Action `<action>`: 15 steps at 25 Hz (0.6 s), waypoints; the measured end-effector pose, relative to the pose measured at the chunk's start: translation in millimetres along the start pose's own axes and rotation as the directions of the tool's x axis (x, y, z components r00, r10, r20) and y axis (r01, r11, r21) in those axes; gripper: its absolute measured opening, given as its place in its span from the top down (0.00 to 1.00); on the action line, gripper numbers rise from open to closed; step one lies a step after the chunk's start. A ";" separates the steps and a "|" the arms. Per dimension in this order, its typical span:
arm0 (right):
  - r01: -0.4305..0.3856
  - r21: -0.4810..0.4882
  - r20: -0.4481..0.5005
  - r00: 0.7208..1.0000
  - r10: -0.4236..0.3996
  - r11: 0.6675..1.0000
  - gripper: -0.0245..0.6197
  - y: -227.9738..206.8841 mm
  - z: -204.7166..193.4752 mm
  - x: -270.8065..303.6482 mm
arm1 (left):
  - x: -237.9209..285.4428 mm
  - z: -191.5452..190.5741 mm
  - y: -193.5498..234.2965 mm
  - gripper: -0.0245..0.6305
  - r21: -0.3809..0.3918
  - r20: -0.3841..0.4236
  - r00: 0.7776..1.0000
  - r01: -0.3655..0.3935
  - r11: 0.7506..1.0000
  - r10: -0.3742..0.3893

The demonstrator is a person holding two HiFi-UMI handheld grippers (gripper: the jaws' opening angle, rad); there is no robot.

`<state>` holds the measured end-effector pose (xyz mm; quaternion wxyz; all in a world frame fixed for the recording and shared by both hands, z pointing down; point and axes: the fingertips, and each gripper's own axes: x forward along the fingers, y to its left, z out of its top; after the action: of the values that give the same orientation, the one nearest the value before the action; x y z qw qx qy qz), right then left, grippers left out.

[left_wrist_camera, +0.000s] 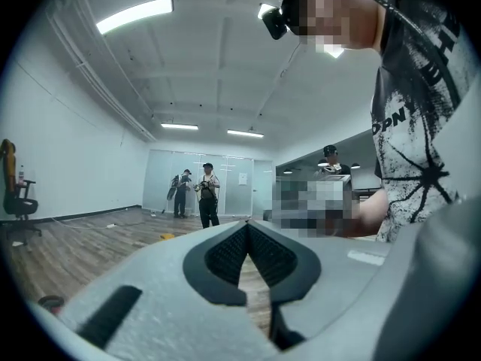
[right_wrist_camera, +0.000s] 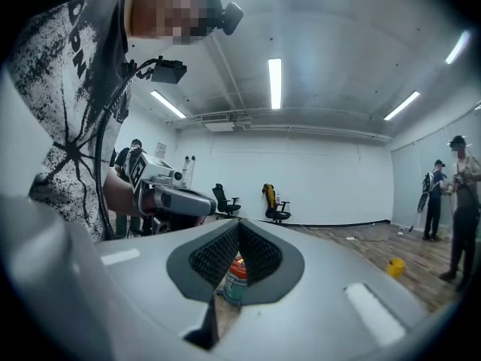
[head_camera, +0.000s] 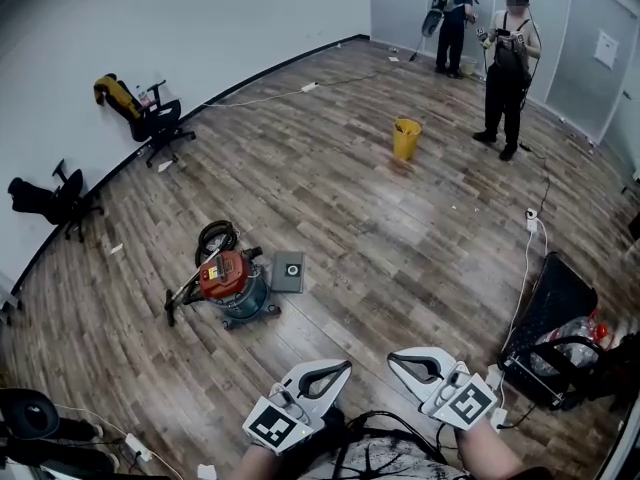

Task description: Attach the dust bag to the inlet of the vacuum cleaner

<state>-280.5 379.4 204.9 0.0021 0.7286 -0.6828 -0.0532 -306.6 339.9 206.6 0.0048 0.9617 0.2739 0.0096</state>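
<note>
At the left claw (head_camera: 345, 366): fully clenched, ribbed pads (left_wrist_camera: 225, 256) meeting at the tip, nothing gripped and nothing touched. Held level at the near edge of the floor (head_camera: 400, 228), marker cube facing up.

At the right claw (head_camera: 393, 359): likewise fully clenched, pads (right_wrist_camera: 214, 256) together at the tip, nothing gripped and nothing touched. Set just beside the left claw, tips near each other but apart.

In the left gripper view (left_wrist_camera: 248, 223): only bare floor visible through the gap behind the closed tip.

In the right gripper view (right_wrist_camera: 239, 222): red-topped vacuum cleaner (right_wrist_camera: 235, 275) visible through that gap, far beyond the pads, not in contact.

On the floor, left of centre, well apart from both claws: vacuum cleaner (head_camera: 232, 280), red lid on a blue-grey drum. Touching it on the far side: coiled black hose (head_camera: 217, 236). Just beside it on the right: flat grey square dust bag (head_camera: 288, 270) with a round opening, lying loose, not fitted to the machine.

Further off, toward the far edge of the floor: 1 yellow bucket (head_camera: 406, 138) and 2 standing persons (head_camera: 508, 73).

Along the left wall: 2 office chairs (head_camera: 160, 123).
</note>
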 end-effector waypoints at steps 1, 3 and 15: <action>0.008 0.000 0.002 1.000 -0.008 1.000 0.95 -7.2 1.5 9.9 | 2.9 2.7 10.8 0.96 0.005 0.005 1.000 0.011 1.000 -0.011; 0.021 -0.008 0.005 1.000 -0.021 1.000 0.95 -20.1 4.1 31.4 | 5.7 4.9 33.7 0.96 0.010 -0.004 0.999 0.034 0.999 -0.034; 0.107 -0.015 0.004 0.994 -0.107 0.994 0.95 -85.4 -4.3 139.7 | 15.7 5.0 155.6 0.96 0.036 -0.036 0.989 0.143 0.989 -0.142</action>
<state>-186.6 245.8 192.3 0.0036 0.7642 -0.6422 -0.0595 -211.1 215.9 204.2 -0.0176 0.9393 0.3420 0.0201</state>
